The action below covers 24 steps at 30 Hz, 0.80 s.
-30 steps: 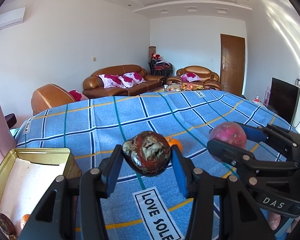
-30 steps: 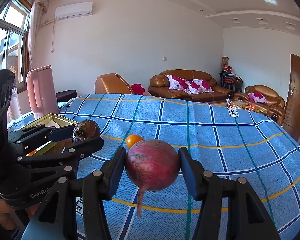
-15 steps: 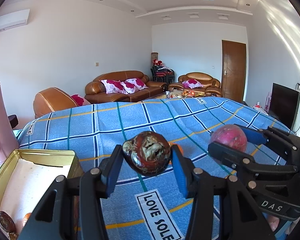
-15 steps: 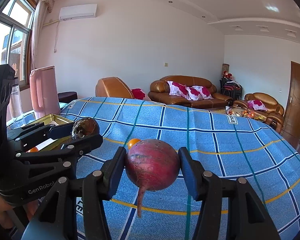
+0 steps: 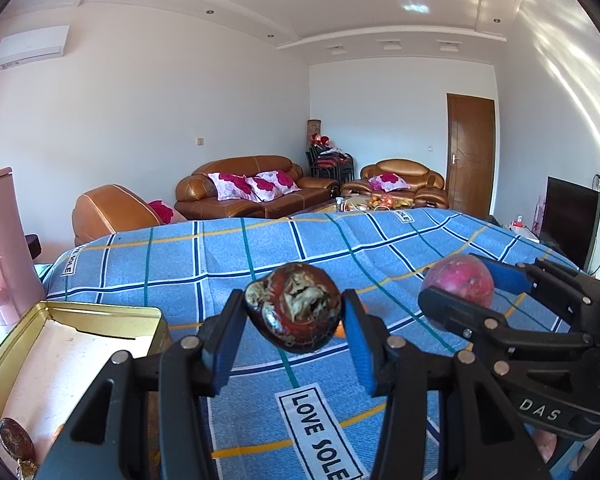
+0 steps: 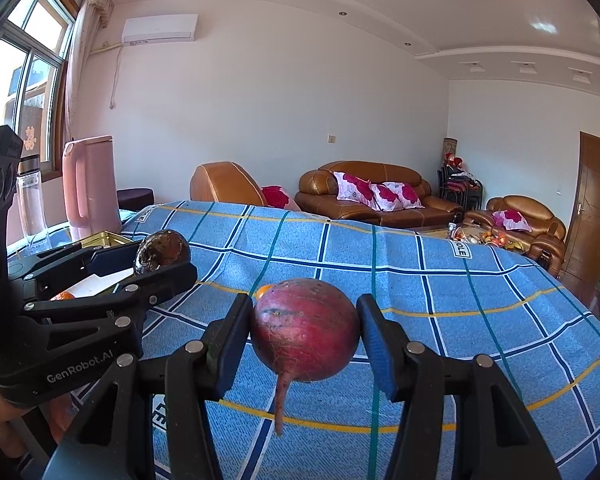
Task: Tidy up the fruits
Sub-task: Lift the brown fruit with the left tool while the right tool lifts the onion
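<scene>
Left gripper point(image 5: 294, 320) clamped on dark wrinkled fruit point(image 5: 294, 312), right gripper point(image 6: 305, 334) on red beet point(image 6: 305, 330); both aloft right of gold tin point(image 5: 80, 312). Best lowered inside before release.

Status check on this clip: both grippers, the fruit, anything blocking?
Left gripper shut on dark mottled round fruit. Right gripper shut on red round beet-like fruit. Both held above blue plaid cloth. Gold tin box unobstructed.

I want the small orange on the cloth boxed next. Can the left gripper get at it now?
Probably not yet: the left gripper is shut on a dark fruit that fills its jaws. The orange lies unblocked on the cloth beyond.
</scene>
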Tool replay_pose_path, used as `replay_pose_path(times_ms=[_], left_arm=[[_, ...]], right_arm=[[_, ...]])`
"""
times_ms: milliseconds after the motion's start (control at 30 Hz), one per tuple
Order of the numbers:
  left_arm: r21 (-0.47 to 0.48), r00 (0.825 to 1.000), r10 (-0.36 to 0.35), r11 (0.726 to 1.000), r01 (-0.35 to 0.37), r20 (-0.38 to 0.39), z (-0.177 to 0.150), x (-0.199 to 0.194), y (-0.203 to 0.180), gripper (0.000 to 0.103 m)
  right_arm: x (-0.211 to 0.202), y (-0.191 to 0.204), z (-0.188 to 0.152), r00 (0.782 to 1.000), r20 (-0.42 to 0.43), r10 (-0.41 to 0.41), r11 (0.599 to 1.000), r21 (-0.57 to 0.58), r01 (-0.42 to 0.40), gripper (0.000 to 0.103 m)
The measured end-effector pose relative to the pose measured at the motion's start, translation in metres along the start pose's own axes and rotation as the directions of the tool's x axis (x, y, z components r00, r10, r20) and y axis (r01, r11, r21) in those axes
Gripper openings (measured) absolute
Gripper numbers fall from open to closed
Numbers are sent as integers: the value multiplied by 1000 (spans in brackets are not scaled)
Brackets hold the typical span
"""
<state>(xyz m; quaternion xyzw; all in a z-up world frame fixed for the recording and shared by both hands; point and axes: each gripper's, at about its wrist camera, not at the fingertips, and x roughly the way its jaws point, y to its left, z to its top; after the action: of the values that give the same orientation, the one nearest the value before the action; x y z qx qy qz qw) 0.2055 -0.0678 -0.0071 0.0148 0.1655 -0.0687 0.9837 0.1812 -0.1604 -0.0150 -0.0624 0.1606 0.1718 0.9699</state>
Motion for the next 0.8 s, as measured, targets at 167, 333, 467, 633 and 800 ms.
replay_pose_path(times_ms=[167,333,467,633,800], left_arm=[[-1,1000,17,1000,-17,23,0,-5,1,50],[2,999,28,1000,-28,40,-2,-9,1,50],[-6,999,29,1000,-29,42,-3,-11,3,50],[-8,999,33,999,-32,38,-4,-15,1,50],[-7,999,29,1000,-29,34,-6,-20,2,50]], right_arm=[[-5,4,0,1000,22,4,1000,-13,-3,56],[-9,5,0,999,39,1,1000,-26,0,56],[-14,7,0,998,57,5,999,-36,-3,56],[-17,9,0,998,66,20,999,-49,-16,56],[-18,6,-1,998,63,23,999,-50,-20,56]])
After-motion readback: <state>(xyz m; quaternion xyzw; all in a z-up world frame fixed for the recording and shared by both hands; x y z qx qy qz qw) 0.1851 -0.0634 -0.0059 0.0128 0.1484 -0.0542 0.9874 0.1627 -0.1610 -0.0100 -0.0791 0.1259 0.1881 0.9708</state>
